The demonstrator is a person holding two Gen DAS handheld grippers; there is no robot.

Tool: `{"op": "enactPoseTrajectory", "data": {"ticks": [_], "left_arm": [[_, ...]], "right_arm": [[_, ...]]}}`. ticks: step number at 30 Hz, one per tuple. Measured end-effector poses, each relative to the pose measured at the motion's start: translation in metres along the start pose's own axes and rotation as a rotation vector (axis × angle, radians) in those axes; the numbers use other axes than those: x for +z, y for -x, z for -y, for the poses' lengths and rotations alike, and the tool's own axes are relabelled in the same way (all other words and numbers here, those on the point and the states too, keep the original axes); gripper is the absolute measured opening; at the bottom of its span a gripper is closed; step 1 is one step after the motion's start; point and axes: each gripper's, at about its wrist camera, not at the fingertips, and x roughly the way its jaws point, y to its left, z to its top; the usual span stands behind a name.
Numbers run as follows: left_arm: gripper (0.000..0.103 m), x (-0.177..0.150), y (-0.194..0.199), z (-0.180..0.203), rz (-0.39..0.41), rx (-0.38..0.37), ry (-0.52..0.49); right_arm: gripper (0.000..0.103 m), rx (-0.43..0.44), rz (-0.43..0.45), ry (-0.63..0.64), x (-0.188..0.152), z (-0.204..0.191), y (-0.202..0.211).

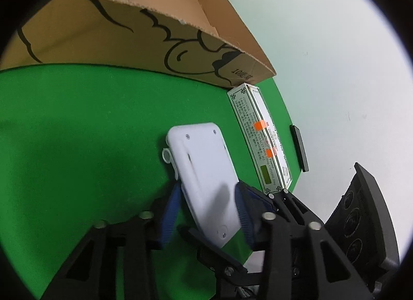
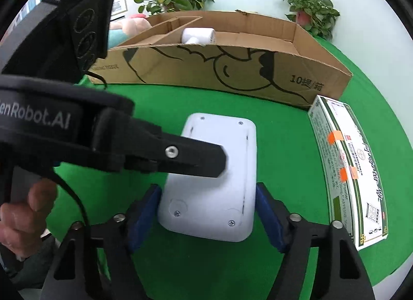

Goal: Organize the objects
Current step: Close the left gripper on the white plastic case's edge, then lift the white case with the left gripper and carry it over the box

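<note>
You are clenching the left hand-held gripper (image 1: 206,212) on the white device (image 1: 204,170) while the right hand-held gripper (image 2: 206,212) is straddling it released; uneven pull risks twisting it loose.

Behind the white device (image 2: 214,170), passage is blocked by the cardboard box (image 2: 206,67); to its right, by the medicine carton (image 2: 346,168). Open green tabletop (image 2: 281,150) is left between device and carton, and left of the device.

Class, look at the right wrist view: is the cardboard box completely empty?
No. A white object sits inside the cardboard box, visible above its front wall.
</note>
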Motion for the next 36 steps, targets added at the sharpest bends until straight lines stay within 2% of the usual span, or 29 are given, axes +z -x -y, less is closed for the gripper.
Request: {"op": "enactPoseTrajectory", "data": {"ticks": [3,10,18,27,36], "left_arm": [[0.029,-0.002,0.001,0.0,0.012,0.019,0.004],[0.029,-0.002,0.011,0.004,0.024,0.041,-0.012],[0.029,0.002,0.055,0.023,0.111,0.057,-0.066],[0.028,0.035,0.105,0.059,0.205,0.076,-0.147],[0.028,0.087,0.142,0.103,0.285,0.08,-0.239]], "right_arm": [[0.068,-0.017,0.0,0.006,0.001,-0.001,-0.002],[0.067,-0.015,0.01,-0.007,-0.001,-0.005,-0.001],[0.067,-0.023,0.097,0.013,0.015,-0.019,0.026],[0.067,-0.033,0.22,0.033,0.057,-0.032,0.063],[0.067,-0.064,0.33,0.039,0.129,-0.03,0.101]]}}
